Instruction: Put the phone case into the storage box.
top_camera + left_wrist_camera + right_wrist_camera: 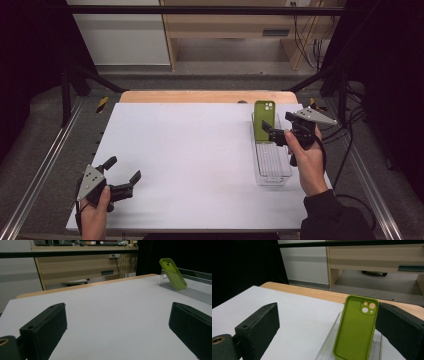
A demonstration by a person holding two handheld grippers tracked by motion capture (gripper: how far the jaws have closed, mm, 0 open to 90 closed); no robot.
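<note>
Phone case (355,327) leans, seemingly touching a pad, between the right gripper's (274,134) wide jaws.

Even, diffuse overhead lighting; the white table top (190,155) reads bright and slightly bluish, without glare, while the surroundings at the left and right edges fall to near black. Shadows are soft and faint. In the 2 gripper views the near black jaws are blurred; the green phone case (357,327) stays sharp. All frames are mildly grainy.
</note>
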